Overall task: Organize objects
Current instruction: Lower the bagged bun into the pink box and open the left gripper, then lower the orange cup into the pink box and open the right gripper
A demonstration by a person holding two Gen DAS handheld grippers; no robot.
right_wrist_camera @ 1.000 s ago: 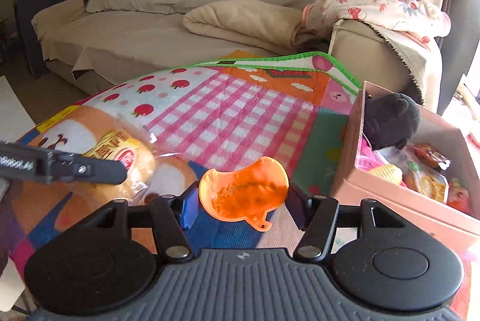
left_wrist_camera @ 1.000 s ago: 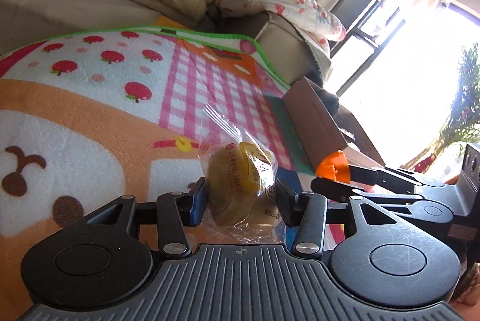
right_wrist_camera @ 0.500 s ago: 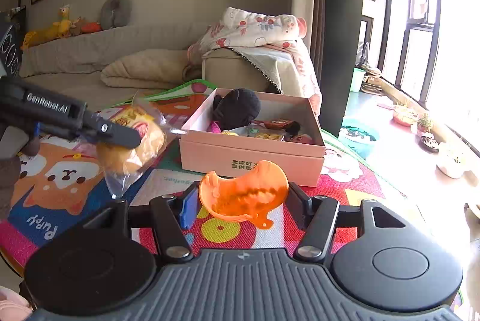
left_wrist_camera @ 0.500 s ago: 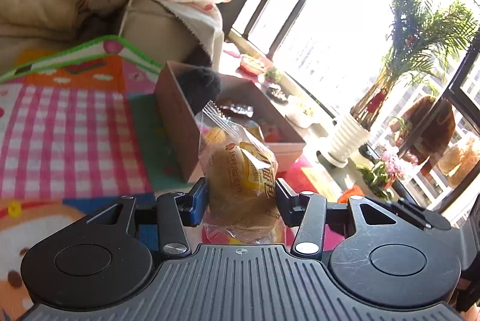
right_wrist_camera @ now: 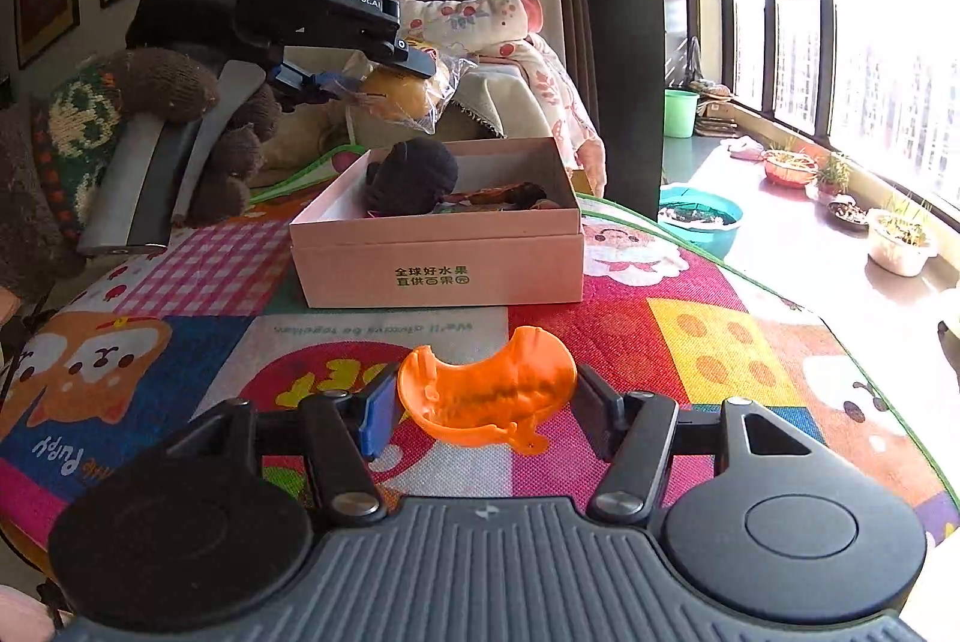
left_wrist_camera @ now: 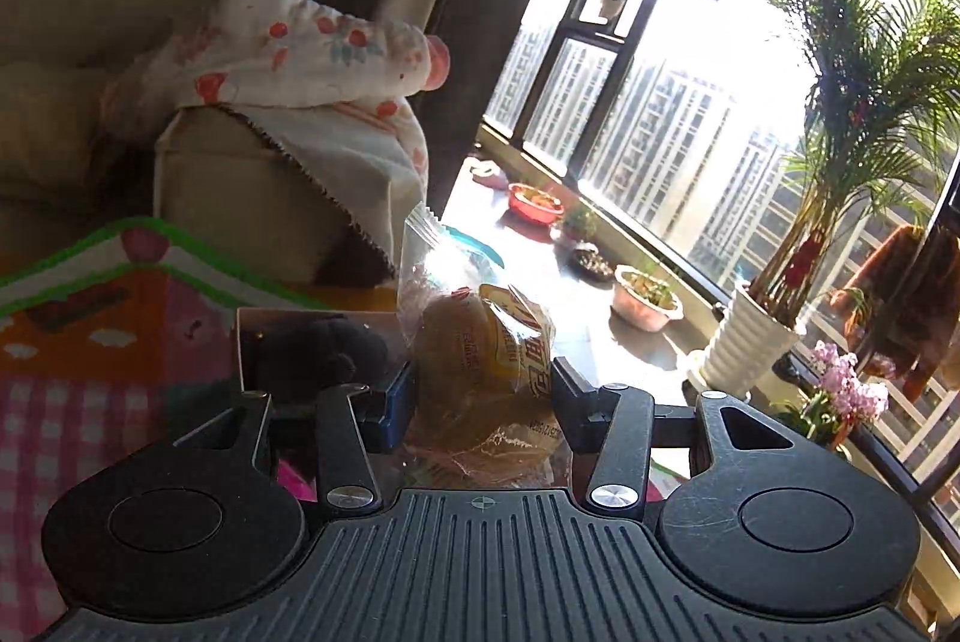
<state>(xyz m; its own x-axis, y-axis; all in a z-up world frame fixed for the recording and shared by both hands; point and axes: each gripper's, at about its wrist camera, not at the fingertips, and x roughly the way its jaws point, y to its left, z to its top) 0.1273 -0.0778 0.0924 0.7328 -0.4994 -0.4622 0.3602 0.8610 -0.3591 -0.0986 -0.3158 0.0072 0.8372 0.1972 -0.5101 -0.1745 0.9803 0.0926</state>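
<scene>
My left gripper [left_wrist_camera: 483, 405] has its jaws pinching a wrapped bun [left_wrist_camera: 480, 366] — in the right wrist view it hangs above the far left corner of the pink box [right_wrist_camera: 441, 270]. My right gripper [right_wrist_camera: 486, 405] clamps an orange plastic piece [right_wrist_camera: 486, 390] between its jaws, over the play mat [right_wrist_camera: 690, 336] just short of the box — a dark plush toy [right_wrist_camera: 414, 174] lies inside.

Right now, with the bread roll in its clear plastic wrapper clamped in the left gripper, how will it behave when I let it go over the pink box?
The wrapped bread roll looks soft and light; the left gripper probably dents it. Its loose crinkly film may cling to a finger. It should drop without rolling far in the pink cardboard box, probably landing against the black plush toy.
</scene>
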